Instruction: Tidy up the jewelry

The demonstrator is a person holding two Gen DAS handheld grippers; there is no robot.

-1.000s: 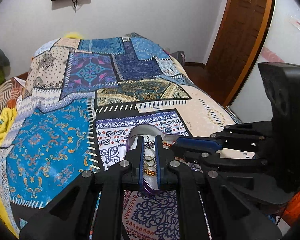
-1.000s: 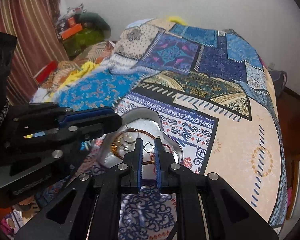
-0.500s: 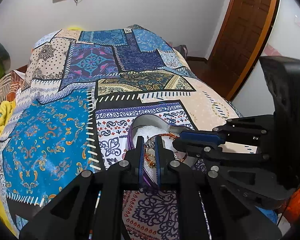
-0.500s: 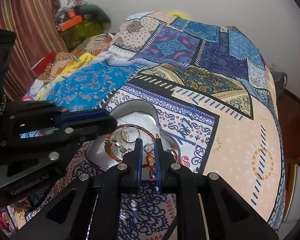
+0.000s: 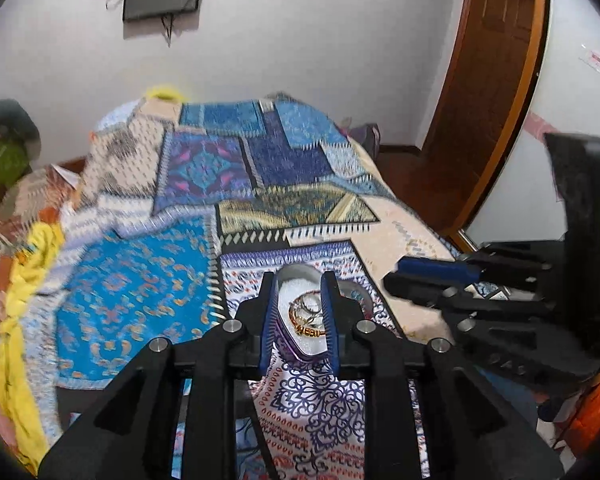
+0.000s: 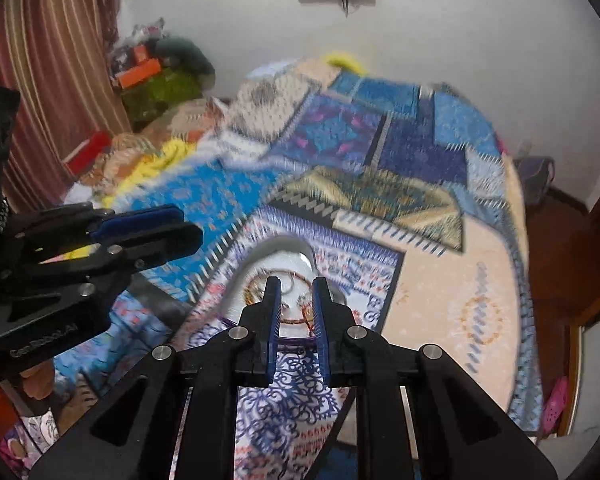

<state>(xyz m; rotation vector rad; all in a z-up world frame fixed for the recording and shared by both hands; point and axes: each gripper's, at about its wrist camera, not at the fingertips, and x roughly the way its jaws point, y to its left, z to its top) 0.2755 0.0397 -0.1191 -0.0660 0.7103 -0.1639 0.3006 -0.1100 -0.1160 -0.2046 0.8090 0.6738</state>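
A metal tray (image 5: 300, 274) lies on the patterned bedspread (image 5: 140, 304) near the foot of the bed, with bangles (image 5: 306, 320) and rings (image 6: 288, 282) inside it. The left tongs (image 5: 299, 308) hover over the tray's near edge, fingers apart, gripping nothing. The right tongs (image 6: 294, 306) hang just beside them on the right, also apart and bare, framing the same tray. Both views are blurred toward the far bed
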